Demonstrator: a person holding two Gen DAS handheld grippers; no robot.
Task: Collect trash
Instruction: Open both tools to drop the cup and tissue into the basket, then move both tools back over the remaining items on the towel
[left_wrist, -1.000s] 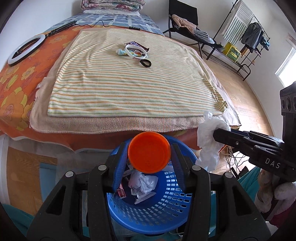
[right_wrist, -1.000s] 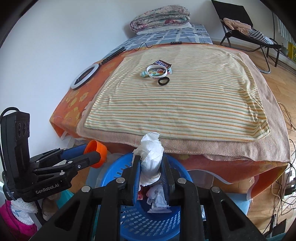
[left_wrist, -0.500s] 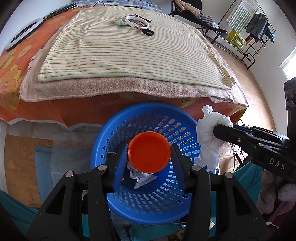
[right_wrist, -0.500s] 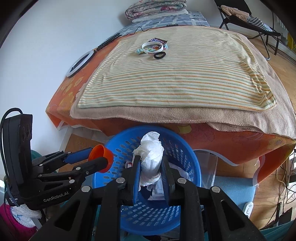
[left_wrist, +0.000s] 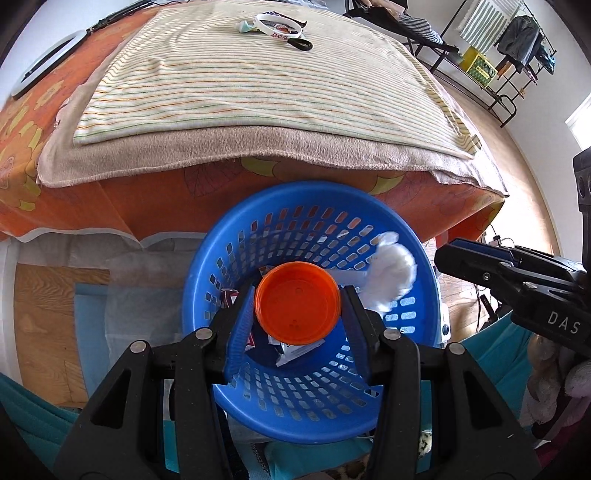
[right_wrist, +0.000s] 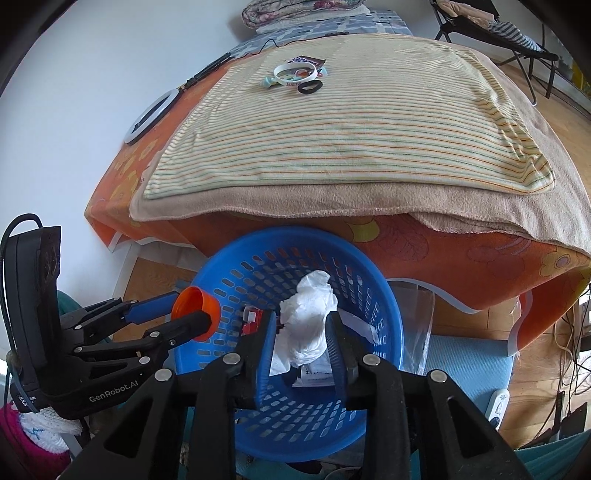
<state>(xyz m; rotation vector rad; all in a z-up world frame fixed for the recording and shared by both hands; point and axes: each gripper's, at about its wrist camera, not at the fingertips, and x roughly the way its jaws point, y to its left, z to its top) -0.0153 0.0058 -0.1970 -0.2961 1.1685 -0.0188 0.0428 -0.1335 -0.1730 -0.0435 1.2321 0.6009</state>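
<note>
A blue perforated basket (left_wrist: 424, 269) (right_wrist: 384, 295) stands on the floor against the bed and holds wrappers and paper. My left gripper (left_wrist: 298, 306) (right_wrist: 184, 314) is shut on an orange plastic cup (left_wrist: 297, 302) (right_wrist: 195, 308) and holds it over the basket. My right gripper (right_wrist: 301, 347) has opened over the basket. The crumpled white tissue (right_wrist: 308, 325) (left_wrist: 388, 273) sits loose between its fingers, falling into the basket. In the left wrist view the right gripper (left_wrist: 465, 258) is at the basket's right rim.
On the striped blanket (left_wrist: 258, 81) far back lie a white ring, a black ring, a small tube and a wrapper (left_wrist: 277, 29) (right_wrist: 299, 74). A ring light (right_wrist: 151, 116) lies on the orange sheet. A folding chair and clothes rack (left_wrist: 509, 44) stand at the right.
Both grippers have tilted down over the basket. The right gripper has opened and let go of the white tissue, which drops into the basket. The left still holds the orange cup.
</note>
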